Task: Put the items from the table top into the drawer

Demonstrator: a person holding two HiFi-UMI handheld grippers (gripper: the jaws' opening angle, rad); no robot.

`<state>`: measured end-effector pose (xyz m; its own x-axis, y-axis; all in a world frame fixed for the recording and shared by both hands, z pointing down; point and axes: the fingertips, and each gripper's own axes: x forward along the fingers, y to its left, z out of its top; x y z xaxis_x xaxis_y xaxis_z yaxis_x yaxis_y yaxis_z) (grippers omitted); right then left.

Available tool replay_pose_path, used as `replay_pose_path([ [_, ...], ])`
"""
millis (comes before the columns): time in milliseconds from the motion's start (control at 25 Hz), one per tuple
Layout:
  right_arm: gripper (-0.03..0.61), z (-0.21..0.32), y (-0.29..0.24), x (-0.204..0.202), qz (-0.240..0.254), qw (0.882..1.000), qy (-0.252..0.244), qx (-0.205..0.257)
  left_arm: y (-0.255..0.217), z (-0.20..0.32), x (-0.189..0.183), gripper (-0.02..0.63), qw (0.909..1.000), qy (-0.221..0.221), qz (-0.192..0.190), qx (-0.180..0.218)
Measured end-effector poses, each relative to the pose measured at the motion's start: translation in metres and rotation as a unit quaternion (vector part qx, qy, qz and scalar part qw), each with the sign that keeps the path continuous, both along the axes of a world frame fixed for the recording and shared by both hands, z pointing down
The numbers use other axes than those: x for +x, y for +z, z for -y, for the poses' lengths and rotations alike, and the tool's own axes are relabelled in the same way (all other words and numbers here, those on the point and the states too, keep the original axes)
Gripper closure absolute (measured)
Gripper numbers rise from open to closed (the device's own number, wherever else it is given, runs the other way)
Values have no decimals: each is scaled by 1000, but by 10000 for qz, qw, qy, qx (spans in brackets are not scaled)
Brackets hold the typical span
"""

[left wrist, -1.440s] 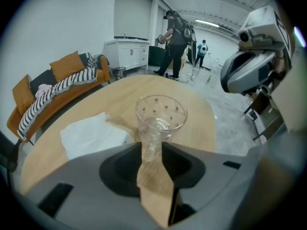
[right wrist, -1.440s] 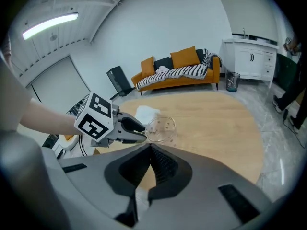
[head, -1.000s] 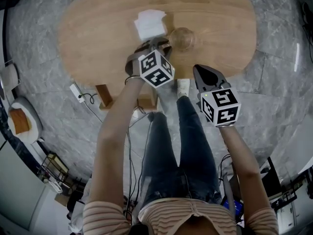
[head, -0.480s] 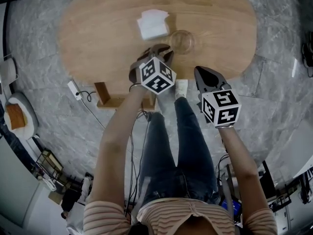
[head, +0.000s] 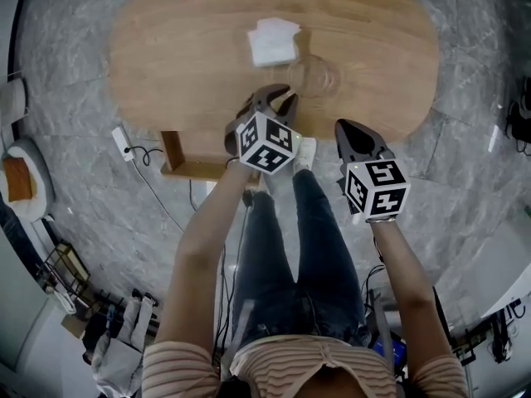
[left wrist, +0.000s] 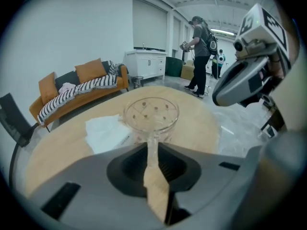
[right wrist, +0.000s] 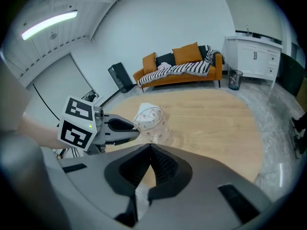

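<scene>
Clamping the rim of the glass cup (left wrist: 151, 112) after just closing on it, the left gripper (head: 278, 99) holds it tilted straight ahead of its jaws, while the right gripper (head: 347, 128) waits nearby, jaws together and empty.

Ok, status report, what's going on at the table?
Left tool just closed on glass rim, glass tilted. Right tool shut, empty, near table edge. White napkin beside glass, untouched.

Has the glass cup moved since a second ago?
Yes. The glass cup, its rim between the left gripper's jaws, which have just been closing, has shifted from the white napkin toward the table's near edge.
</scene>
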<state>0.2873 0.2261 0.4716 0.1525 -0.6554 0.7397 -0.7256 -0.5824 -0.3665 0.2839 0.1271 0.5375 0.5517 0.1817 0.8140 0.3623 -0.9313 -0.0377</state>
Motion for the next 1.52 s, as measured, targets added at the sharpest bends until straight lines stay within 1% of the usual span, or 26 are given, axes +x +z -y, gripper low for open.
replay_pose_path([
  [280, 569, 22, -17, -7, -148, 9992, -361, 67, -37, 31, -14, 557, 9974, -659, -290, -59],
  [440, 569, 40, -31, -17, -225, 9976, -646, 130, -59, 53, -32, 557, 9941, -1010, -403, 50],
  [600, 569, 59, -44, -32, -253, 9948, -968, 200, -77, 75, -53, 557, 9881, -1448, -499, 99],
  [760, 569, 80, -52, -51, -251, 9914, -1267, 231, -88, 98, -83, 557, 9794, -1943, -541, 75],
  [960, 569, 110, -57, -80, -278, 9834, -1777, 256, -96, 127, -127, 557, 9620, -2661, -605, 86],
  [1080, 569, 125, -57, -99, -295, 9771, -2093, 227, -94, 138, -159, 557, 9493, -3082, -613, 86],
  [1320, 569, 155, -52, -139, -303, 9645, -2618, 157, -81, 162, -227, 557, 9195, -3888, -576, 40],
  [1520, 569, 179, -45, -176, -296, 9490, -3138, 70, -67, 176, -284, 557, 8924, -4486, -483, 25],
])
